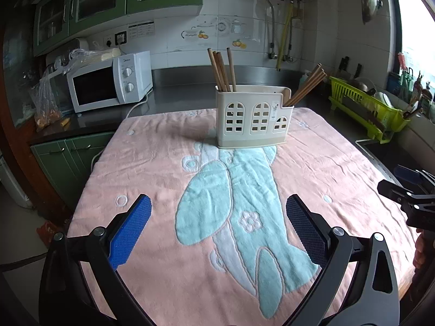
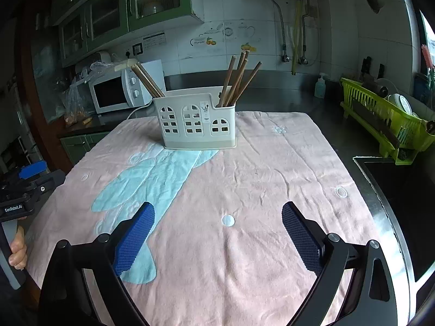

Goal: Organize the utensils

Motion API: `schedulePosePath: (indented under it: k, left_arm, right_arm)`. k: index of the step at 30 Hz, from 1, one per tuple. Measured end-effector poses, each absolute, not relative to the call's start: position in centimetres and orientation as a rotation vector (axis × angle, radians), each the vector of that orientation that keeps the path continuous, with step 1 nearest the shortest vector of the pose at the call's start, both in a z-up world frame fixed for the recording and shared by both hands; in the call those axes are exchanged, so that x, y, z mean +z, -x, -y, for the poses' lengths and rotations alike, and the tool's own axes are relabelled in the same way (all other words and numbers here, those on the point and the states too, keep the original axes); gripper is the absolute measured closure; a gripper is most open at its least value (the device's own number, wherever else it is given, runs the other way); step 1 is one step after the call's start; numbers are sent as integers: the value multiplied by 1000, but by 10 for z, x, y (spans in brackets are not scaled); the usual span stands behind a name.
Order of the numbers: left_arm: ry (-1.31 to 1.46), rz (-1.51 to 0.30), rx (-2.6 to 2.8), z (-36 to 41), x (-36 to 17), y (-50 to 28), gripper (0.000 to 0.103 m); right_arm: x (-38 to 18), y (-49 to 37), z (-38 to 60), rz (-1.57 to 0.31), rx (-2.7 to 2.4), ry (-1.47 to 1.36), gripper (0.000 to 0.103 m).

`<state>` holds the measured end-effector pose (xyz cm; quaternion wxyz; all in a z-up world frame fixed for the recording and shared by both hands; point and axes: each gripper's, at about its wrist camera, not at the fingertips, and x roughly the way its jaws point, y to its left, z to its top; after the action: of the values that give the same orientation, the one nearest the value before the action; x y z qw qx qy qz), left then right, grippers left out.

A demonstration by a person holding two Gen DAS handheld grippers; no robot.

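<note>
The left gripper (image 1: 217,231), black-framed with blue textured pads, hangs nearest the lens over the near part of the pink towel with a pale blue rabbit figure (image 1: 312,163) that covers the tabletop. Its jaws stand wide with nothing between them. The right gripper (image 2: 217,233) hovers beside it over the same towel, jaws likewise wide and empty.

The task's thing, a cream plastic utensil holder with arched window cut-outs (image 1: 252,116), stands upright toward the far edge of the towel, about midway between its far corners, well apart from both grippers. Brown wooden chopsticks (image 1: 221,69) rise from one end compartment, and a second bunch of chopsticks (image 1: 305,87) leans outward from the other end.

No loose utensil lies on the towel, so sorting probably means pulling sticks out of the holder. The risks I judge from here:

- The holder looks light and tall; a sideways tug on a leaning stick could tip it or drag it toward the far edge.
- The towel is wrinkled and soft, so the holder may slide or rock on it when pushed.
- Thin, round sticks bunched together invite pinching several at once or letting one slip and roll off.
- Both grippers reaching for the same end could collide.
</note>
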<state>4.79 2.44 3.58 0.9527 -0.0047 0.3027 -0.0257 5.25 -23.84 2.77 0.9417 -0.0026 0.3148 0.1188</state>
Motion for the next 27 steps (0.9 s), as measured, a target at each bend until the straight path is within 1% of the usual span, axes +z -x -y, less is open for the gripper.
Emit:
schedulePosePath:
  k: [27]
  left_arm:
    - [-1, -629, -48, -18, 28, -43, 5]
  right_arm:
    - [25, -48, 235, -643, 255, 24, 11]
